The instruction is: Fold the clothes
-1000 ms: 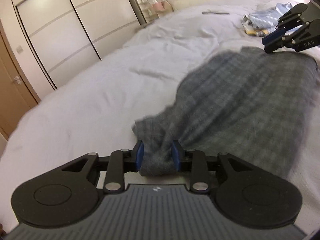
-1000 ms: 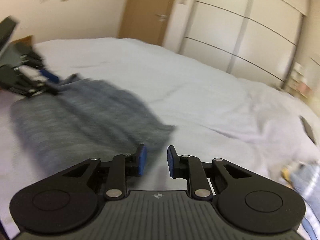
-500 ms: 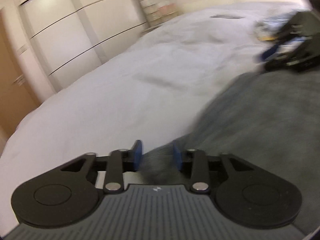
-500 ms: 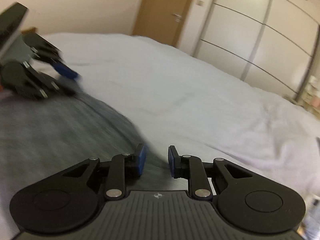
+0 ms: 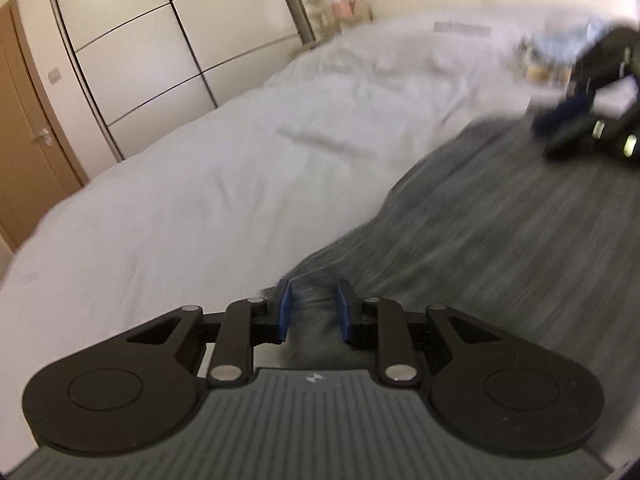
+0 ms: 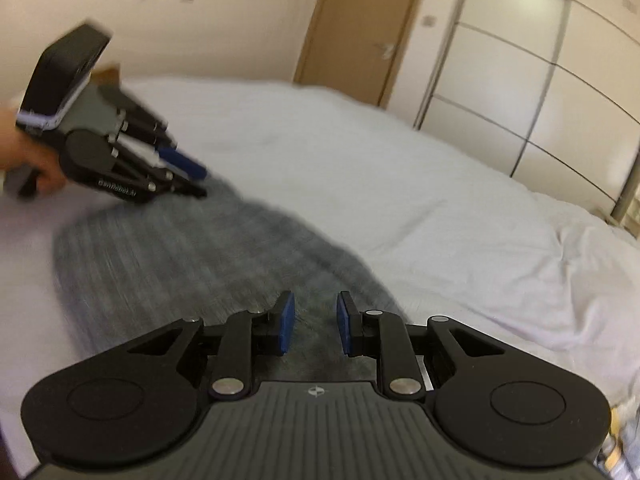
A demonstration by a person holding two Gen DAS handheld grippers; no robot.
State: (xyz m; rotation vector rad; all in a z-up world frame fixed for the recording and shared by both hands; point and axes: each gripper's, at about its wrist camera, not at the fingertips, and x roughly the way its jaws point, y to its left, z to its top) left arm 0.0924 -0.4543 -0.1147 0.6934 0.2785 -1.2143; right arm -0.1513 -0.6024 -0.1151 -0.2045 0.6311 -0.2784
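Observation:
A grey checked garment [image 5: 500, 240] lies spread over the white bed [image 5: 200, 200], blurred by motion. My left gripper [image 5: 314, 308] sits at its near corner with grey fabric between the blue pads, shut on it. The right wrist view shows that left gripper [image 6: 192, 178] at the far corner of the garment [image 6: 180, 264], held by a hand [image 6: 24, 160]. My right gripper [image 6: 314, 326] is over the opposite edge with its jaws apart and cloth showing in the gap. From the left wrist view the right gripper [image 5: 560, 128] hovers just above the far edge.
A pile of light blue clothes [image 5: 560, 48] lies on the bed behind the right gripper. White sliding wardrobes [image 5: 160, 40] and a wooden door [image 6: 360, 32] stand beyond the bed. White sheet [image 6: 440, 200] stretches wide beside the garment.
The garment went from bunched to spread flatter. My right gripper came down onto its edge, its gap unchanged. My left gripper's jaws narrowed on the corner.

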